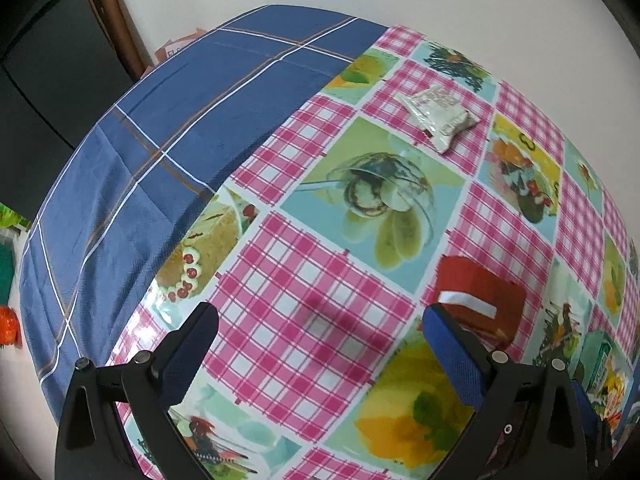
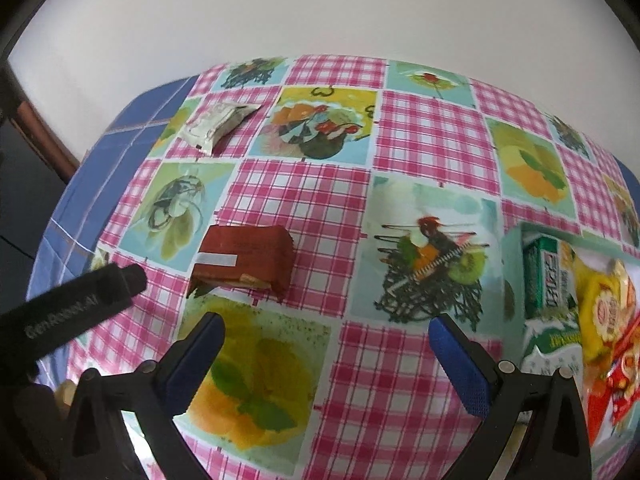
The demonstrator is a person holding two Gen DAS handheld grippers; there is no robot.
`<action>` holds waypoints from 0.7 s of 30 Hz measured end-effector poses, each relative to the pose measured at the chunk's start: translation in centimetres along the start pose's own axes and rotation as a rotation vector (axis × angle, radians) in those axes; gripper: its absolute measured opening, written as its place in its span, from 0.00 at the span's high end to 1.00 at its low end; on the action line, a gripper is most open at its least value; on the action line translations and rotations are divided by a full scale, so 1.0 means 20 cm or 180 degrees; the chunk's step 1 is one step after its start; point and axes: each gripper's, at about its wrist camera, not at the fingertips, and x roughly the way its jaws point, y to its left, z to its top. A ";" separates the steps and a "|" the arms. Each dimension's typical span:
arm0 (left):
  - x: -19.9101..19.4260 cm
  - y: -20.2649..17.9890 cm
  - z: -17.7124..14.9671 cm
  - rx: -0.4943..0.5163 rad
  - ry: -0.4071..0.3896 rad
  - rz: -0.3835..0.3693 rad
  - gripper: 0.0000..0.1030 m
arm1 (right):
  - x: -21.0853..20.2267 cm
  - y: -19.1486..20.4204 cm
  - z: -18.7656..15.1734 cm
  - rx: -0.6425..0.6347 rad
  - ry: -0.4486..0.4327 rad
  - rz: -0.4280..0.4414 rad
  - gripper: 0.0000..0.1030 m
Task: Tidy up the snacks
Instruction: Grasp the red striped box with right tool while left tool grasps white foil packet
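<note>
On the far left of the table a blue plaid cloth (image 1: 168,128) covers the surface; a pink-checked oilcloth with fruit and dessert prints (image 1: 304,304) lies over the rest to its right. At the left edge of the left wrist view, off the table, an orange wrapper-like thing (image 1: 9,326) shows, too cropped to identify.

Left gripper (image 1: 320,334) hovers over a pink check panel with its fingers spread wide — nothing between them. Just ahead of its right finger (image 1: 452,344) lies a red-brown snack pack (image 1: 480,300) with a white strip on it, flat on the oilcloth, part hidden behind that fingertip; contact cannot be told. Farther back, near the far edge, a silver-white snack packet (image 1: 438,114) lies flat, well apart from the red one.

Right wrist view: the left gripper's black body (image 2: 76,300) pokes in from the left, near the red-brown snack pack (image 2: 246,258). The silver-white snack packet (image 2: 216,122) sits at upper left, close to the seam with the blue cloth (image 2: 120,148). Right gripper (image 2: 326,346) is also wide apart and holding nothing, over the oilcloth (image 2: 400,380).

At far right stands a pale green tray or box (image 2: 512,272) — the container. Inside: a green boxed snack (image 2: 546,276) standing at its left side, a white-and-green packet (image 2: 552,344) below it, a yellow packet (image 2: 604,312) to the right, and a red packet (image 2: 616,392) at the lower right, overlapping. Labels are too blurred to read.
</note>
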 end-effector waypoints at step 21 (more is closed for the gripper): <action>0.11 0.01 0.15 0.0204 -0.0241 0.0158 0.01 | 0.28 0.09 0.14 -0.0196 -0.0054 0.0047 0.00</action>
